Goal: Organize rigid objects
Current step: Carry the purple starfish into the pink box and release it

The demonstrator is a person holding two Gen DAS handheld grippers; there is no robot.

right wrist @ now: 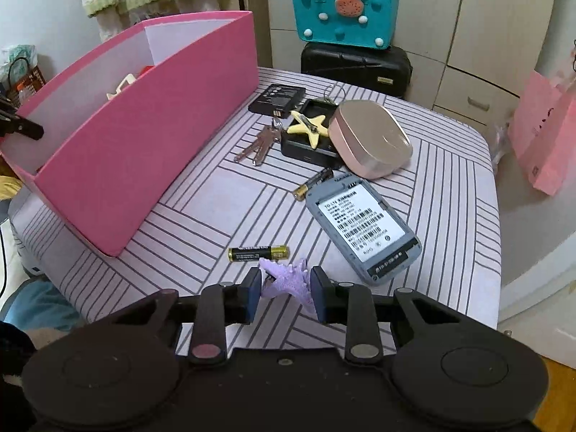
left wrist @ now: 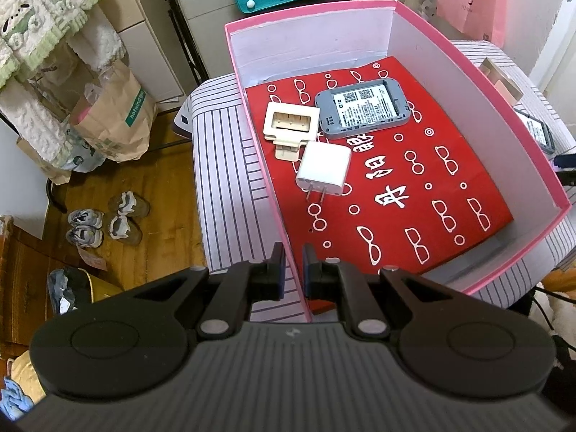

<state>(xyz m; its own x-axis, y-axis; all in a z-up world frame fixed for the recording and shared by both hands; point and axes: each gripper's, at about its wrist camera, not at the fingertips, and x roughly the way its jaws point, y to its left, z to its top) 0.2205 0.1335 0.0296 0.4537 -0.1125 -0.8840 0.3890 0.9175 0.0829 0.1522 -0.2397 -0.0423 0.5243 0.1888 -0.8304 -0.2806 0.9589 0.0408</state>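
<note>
A pink box (left wrist: 532,180) stands on a striped cushion; inside on red paper lie a grey device (left wrist: 361,108), a cream holder (left wrist: 291,122) and a white charger (left wrist: 324,171). My left gripper (left wrist: 293,270) straddles the box's near left wall, its jaws a narrow gap apart and nothing held. In the right wrist view the box (right wrist: 144,133) is at left. My right gripper (right wrist: 286,289) has a purple star clip (right wrist: 288,279) between its fingers; whether the pads touch it is unclear. A battery (right wrist: 257,252) and a grey device (right wrist: 363,230) lie just beyond.
Farther on the cushion (right wrist: 201,208) lie keys (right wrist: 257,145), a yellow star clip (right wrist: 309,127) on a black box (right wrist: 306,151), a pink case (right wrist: 370,140), a black battery pack (right wrist: 277,99) and another battery (right wrist: 313,181). A teal bag (right wrist: 343,16) sits on a black suitcase (right wrist: 356,66).
</note>
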